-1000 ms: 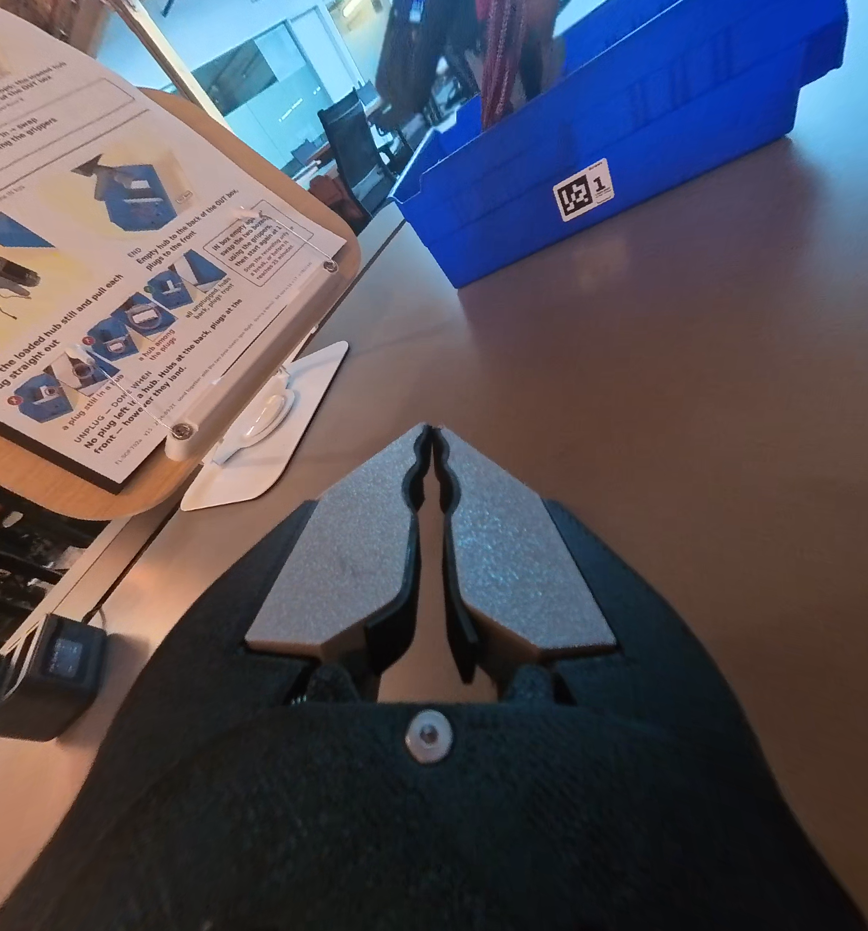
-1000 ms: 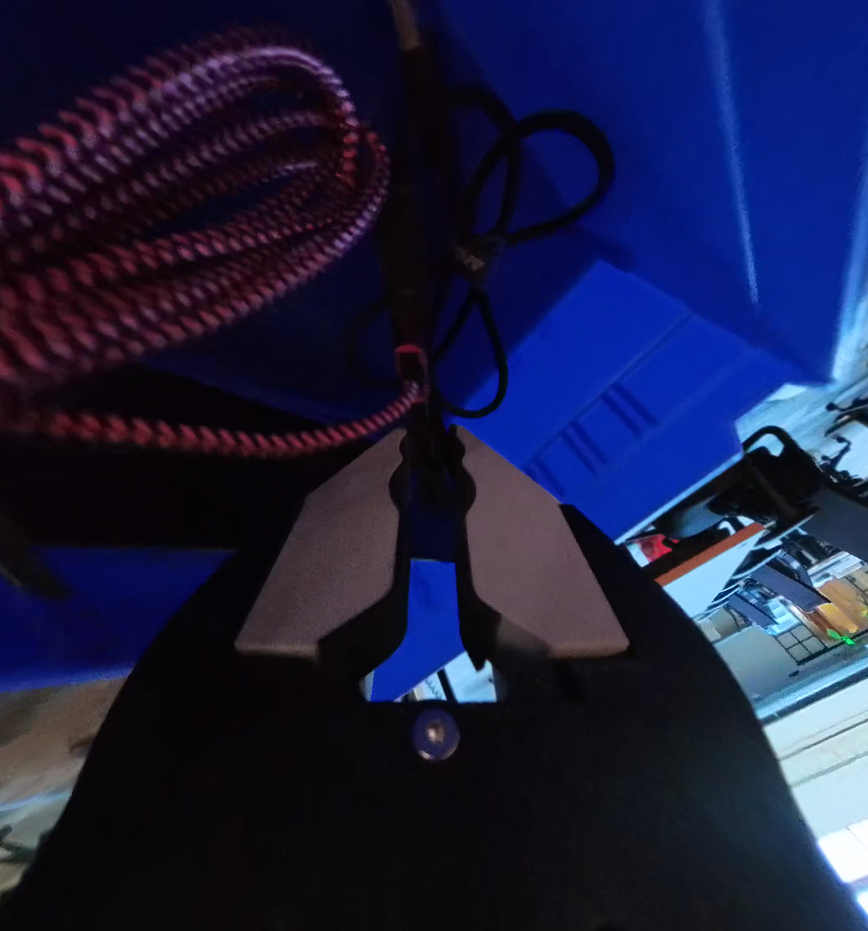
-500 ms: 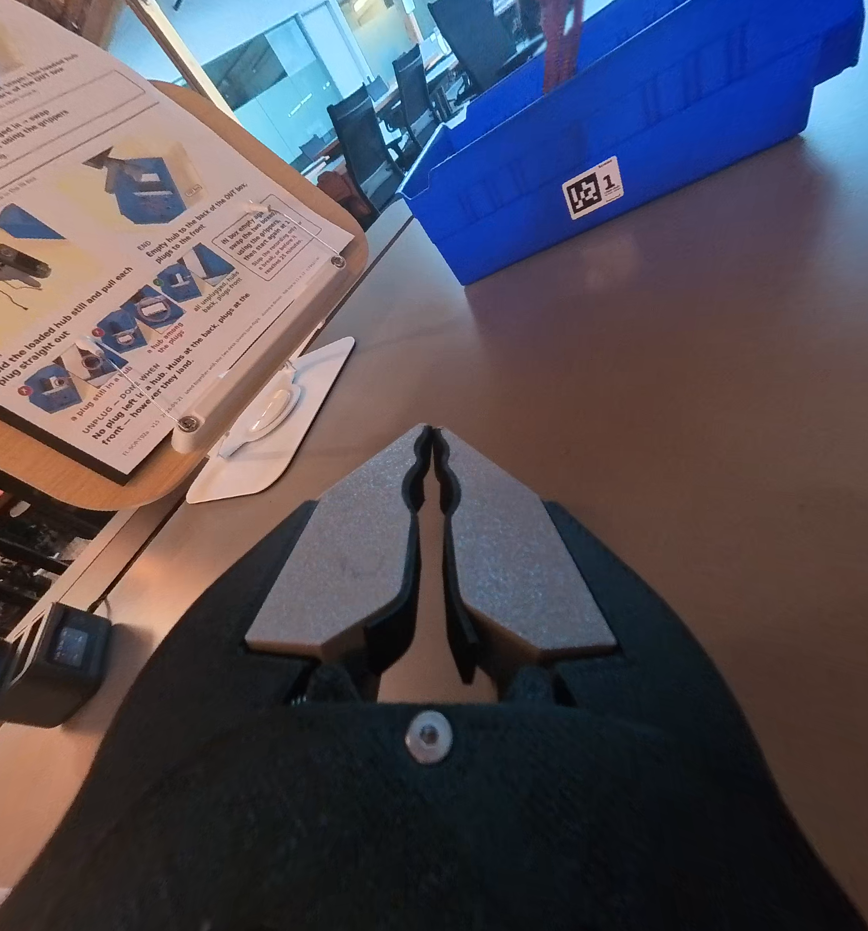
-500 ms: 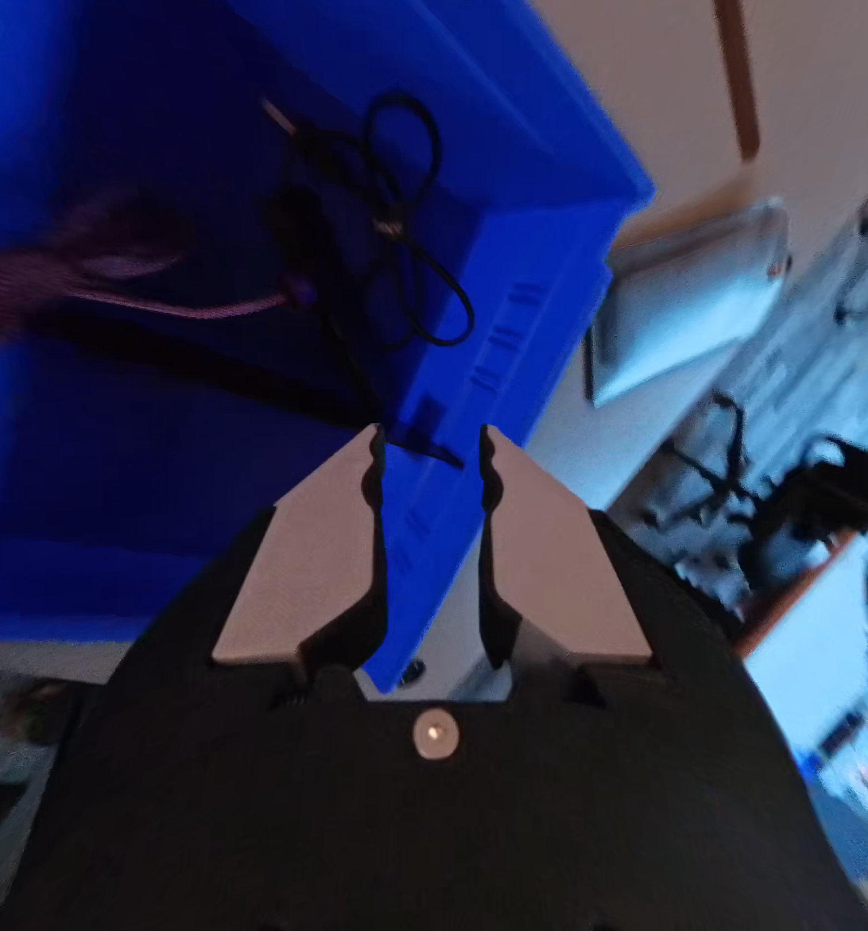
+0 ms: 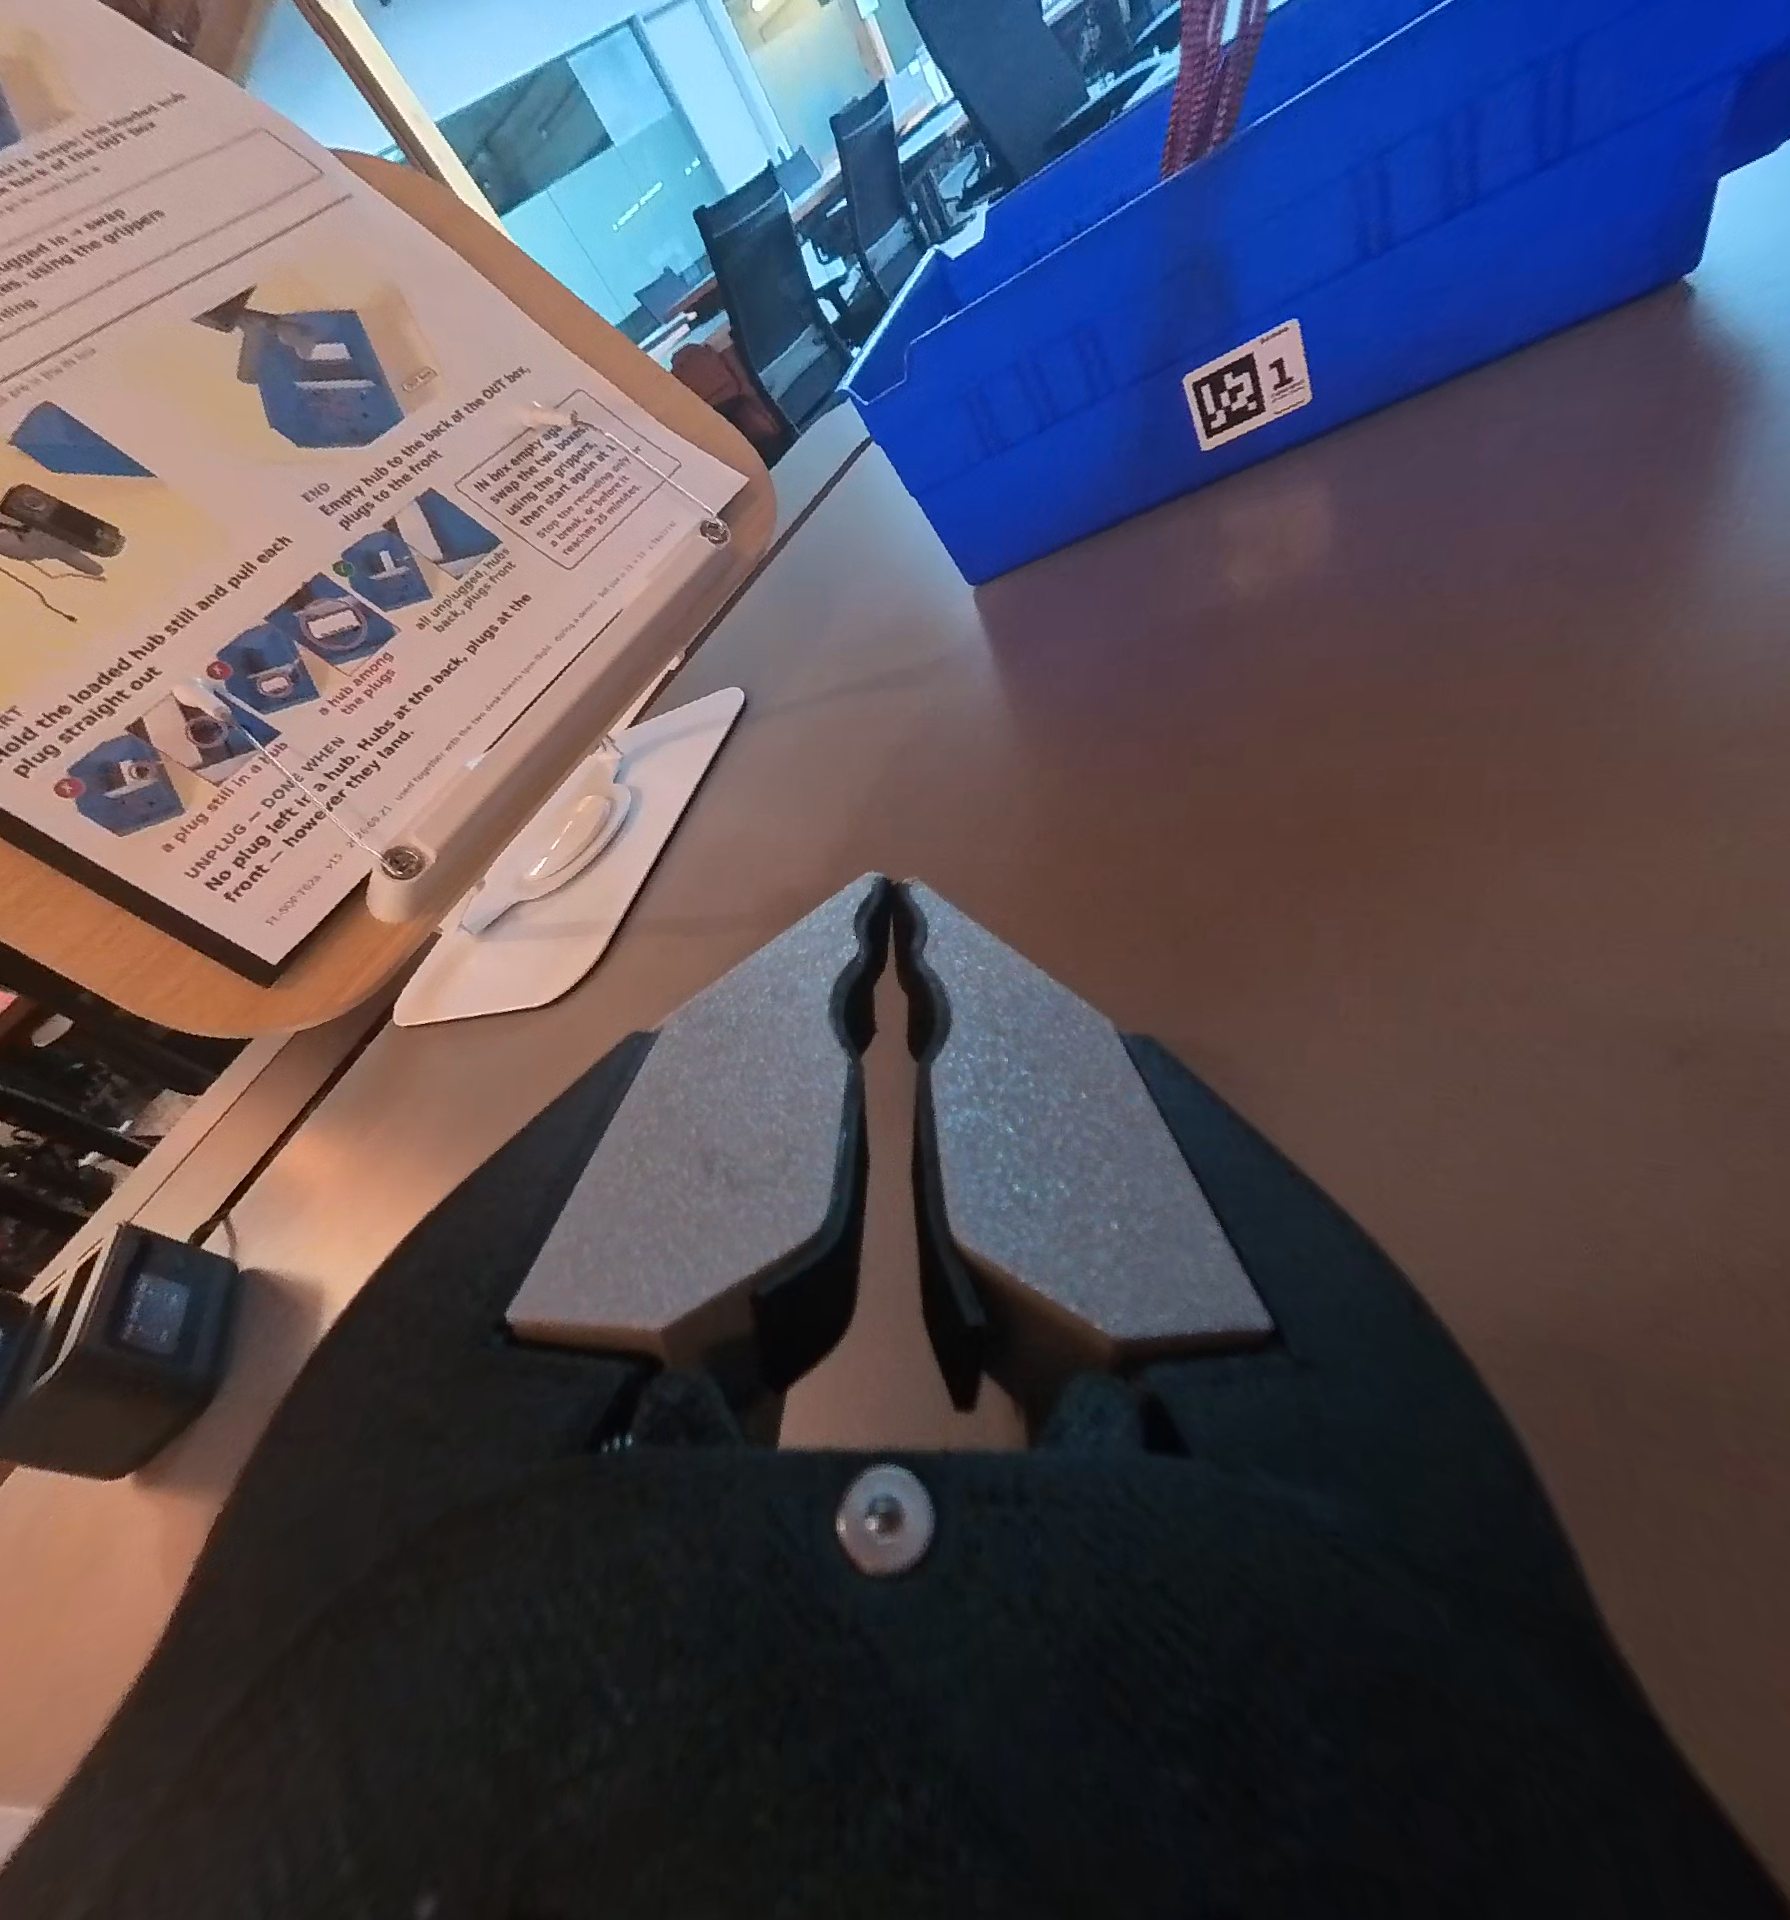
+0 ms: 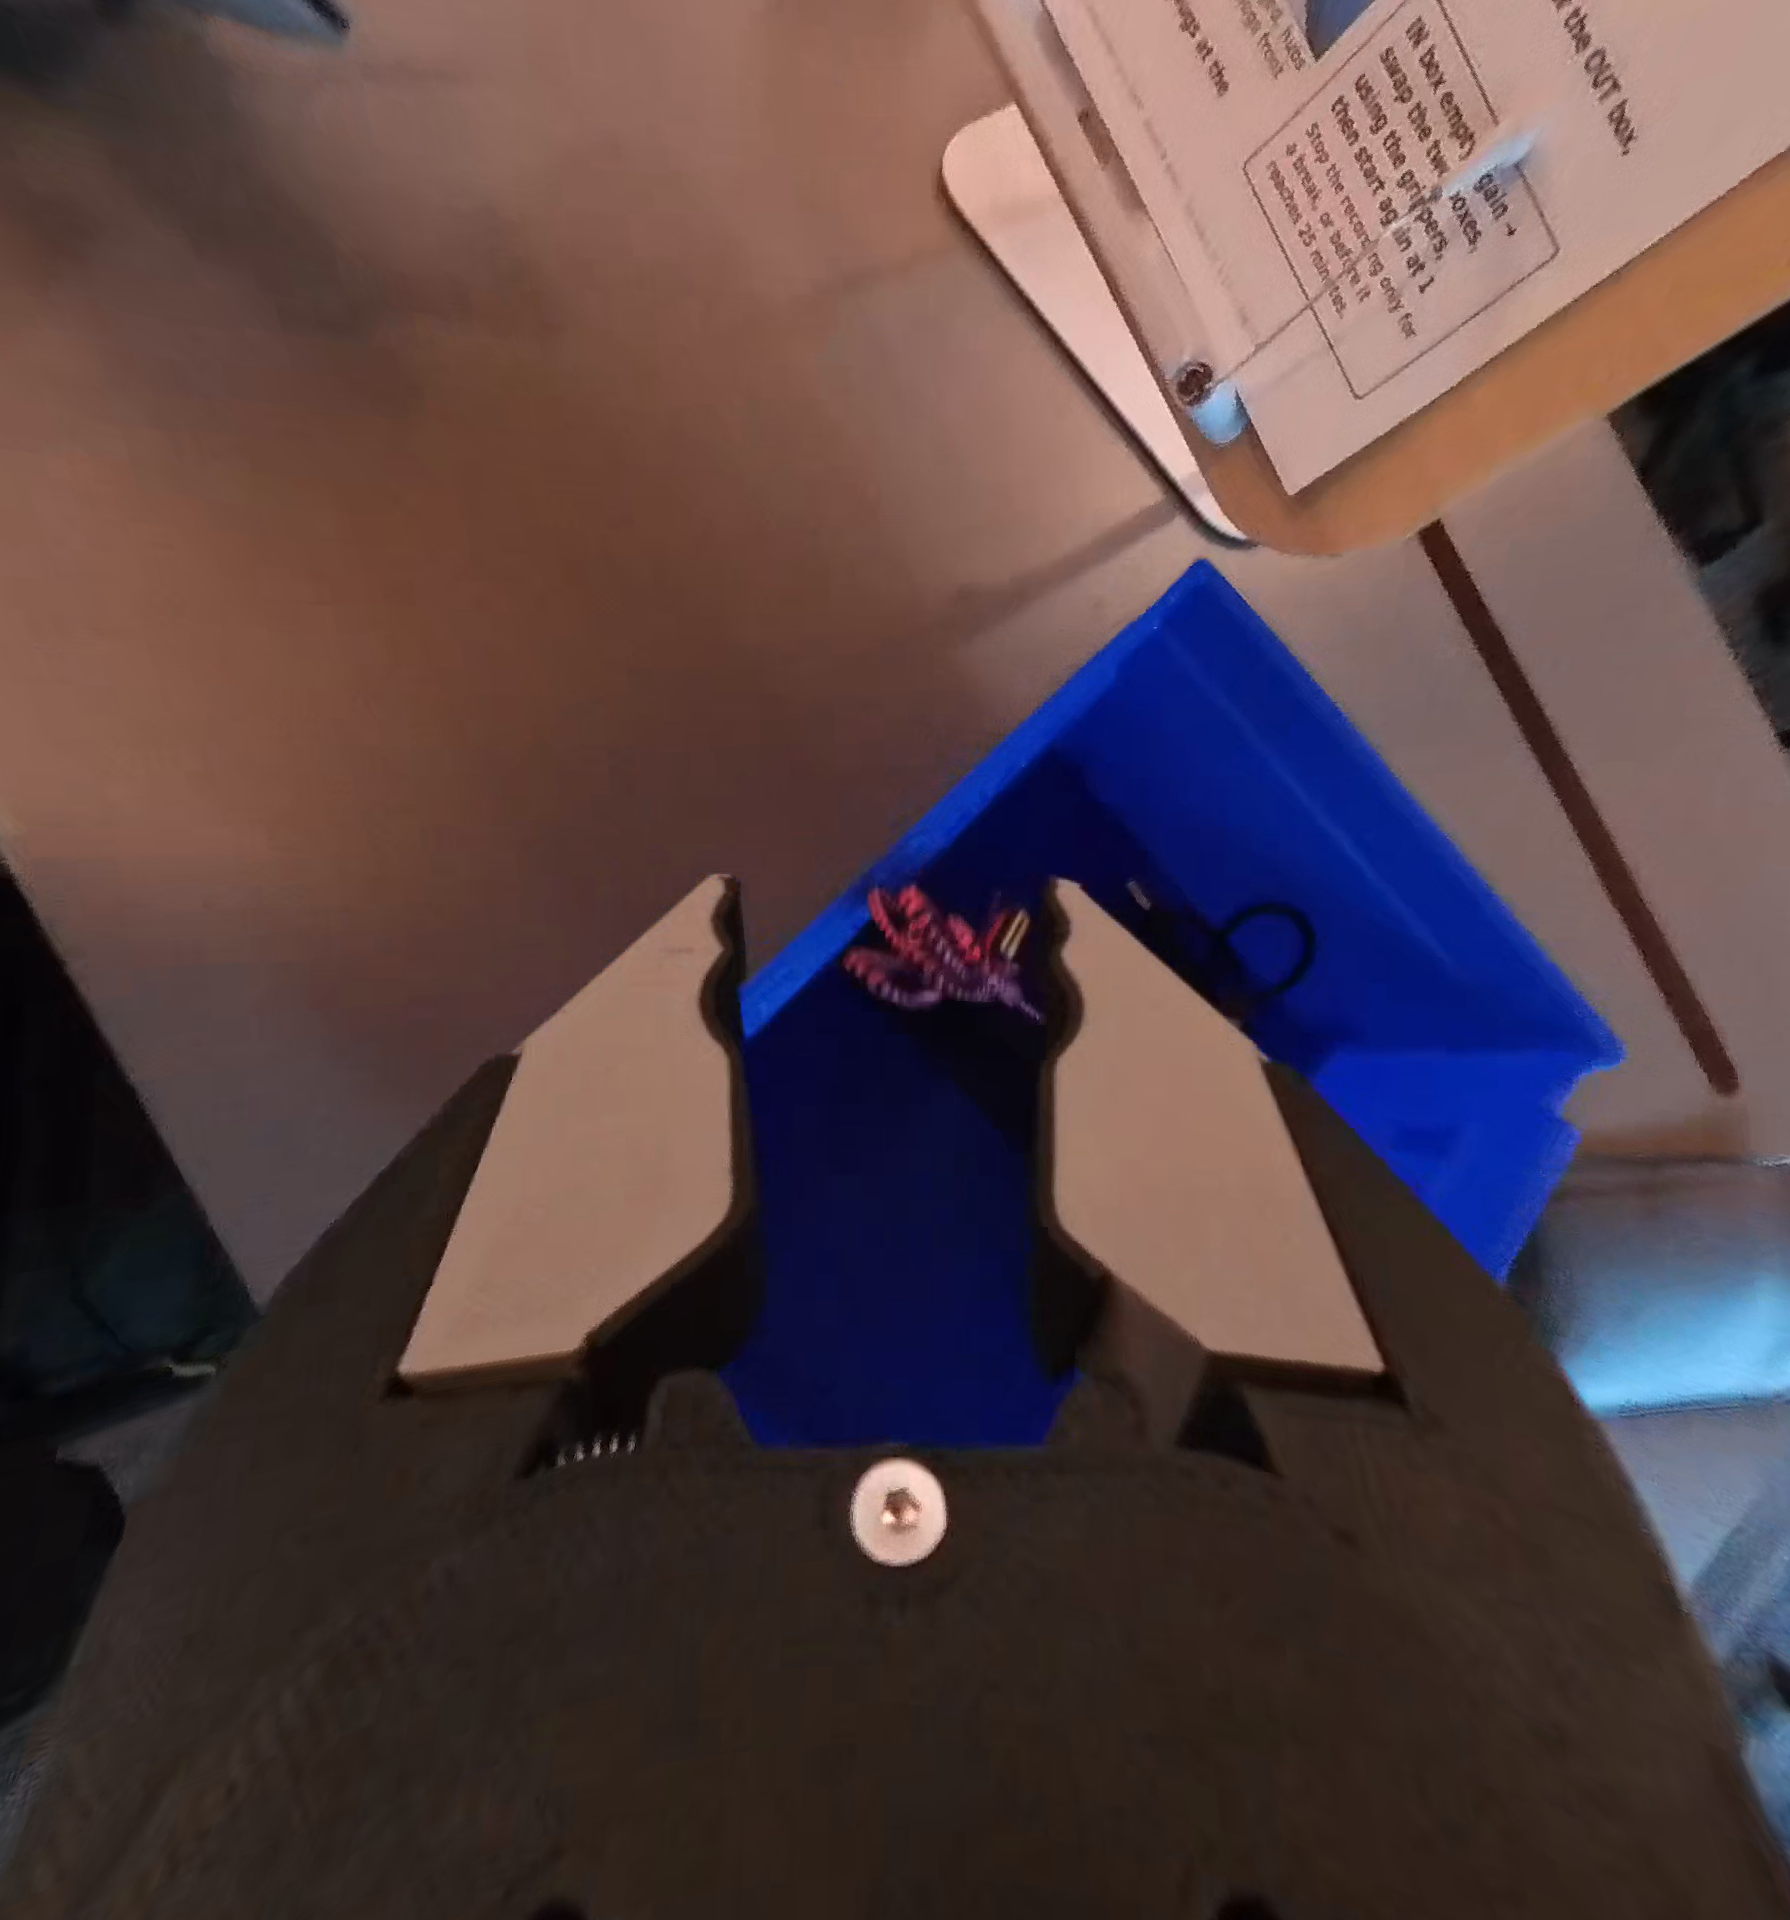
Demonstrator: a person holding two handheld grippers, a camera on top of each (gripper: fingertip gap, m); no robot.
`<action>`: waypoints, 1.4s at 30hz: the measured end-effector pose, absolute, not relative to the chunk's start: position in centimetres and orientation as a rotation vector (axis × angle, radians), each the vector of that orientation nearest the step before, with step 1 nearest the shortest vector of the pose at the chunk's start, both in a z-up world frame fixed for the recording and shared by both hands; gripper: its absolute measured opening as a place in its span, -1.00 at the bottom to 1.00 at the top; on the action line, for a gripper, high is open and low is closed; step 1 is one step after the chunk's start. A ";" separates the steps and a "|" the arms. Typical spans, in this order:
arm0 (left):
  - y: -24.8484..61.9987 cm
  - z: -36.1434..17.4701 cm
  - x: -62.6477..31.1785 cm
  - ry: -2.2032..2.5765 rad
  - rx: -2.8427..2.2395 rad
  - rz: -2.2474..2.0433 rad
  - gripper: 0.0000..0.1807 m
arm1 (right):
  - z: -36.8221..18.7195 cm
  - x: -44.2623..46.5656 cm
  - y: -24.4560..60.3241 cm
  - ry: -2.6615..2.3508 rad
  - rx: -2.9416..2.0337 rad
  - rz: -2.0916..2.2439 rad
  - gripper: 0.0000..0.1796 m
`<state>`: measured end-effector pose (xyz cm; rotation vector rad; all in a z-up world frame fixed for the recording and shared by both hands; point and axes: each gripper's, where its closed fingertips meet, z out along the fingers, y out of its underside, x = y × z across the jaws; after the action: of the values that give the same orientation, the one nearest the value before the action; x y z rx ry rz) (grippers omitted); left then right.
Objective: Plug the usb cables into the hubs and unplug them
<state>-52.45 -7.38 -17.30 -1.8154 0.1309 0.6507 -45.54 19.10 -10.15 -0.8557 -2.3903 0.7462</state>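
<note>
The right gripper (image 6: 891, 935) hangs above the blue bin (image 6: 1390, 852) with its jaws spread wide and nothing between them; the risk, as I judge it, is a descent onto the tangled red-and-purple braided cable (image 6: 932, 961) that catches loops rather than a plug, since the coil lies bunched just beyond the tips at twelve o'clock, with a thin black cable (image 6: 1270, 940) at one o'clock. The view is blurred, so no hub can be made out. The left gripper (image 5: 891, 894) sits low over the brown table (image 5: 1390, 935), tips together and empty, the bin at one o'clock, an instruction board (image 5: 247, 499) at ten.
</note>
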 end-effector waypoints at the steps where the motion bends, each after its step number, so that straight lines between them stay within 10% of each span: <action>1: -7.4 -17.3 -52.4 0.128 -1.813 0.653 -1.00 | -10.3 -46.3 19.2 -2.376 -0.890 0.723 -0.63; 3: -7.6 -17.2 -52.4 0.119 -1.810 0.652 -1.00 | -9.7 -48.5 21.2 -2.248 -0.962 0.610 -0.97; 20: -7.2 -18.3 -52.1 0.185 -1.872 0.686 -1.00 | -19.7 -53.4 38.6 -2.214 -1.294 -0.623 -1.00; 25: -7.2 -18.4 -52.1 0.179 -1.882 0.674 -1.00 | -14.7 -52.9 37.1 -2.153 -1.402 -0.187 -0.98; 39: -6.9 -18.2 -51.9 0.177 -1.870 0.687 -1.00 | -11.8 -45.4 22.9 -2.373 -1.033 1.014 -0.12; 42: -7.1 -18.1 -52.2 0.164 -1.861 0.701 -1.00 | -11.8 -47.4 21.1 -2.385 -0.993 0.984 -0.70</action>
<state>-52.20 -7.12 -18.08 -1.8610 0.1642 0.7012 -47.42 21.08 -11.81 -0.9930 -2.3849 0.9842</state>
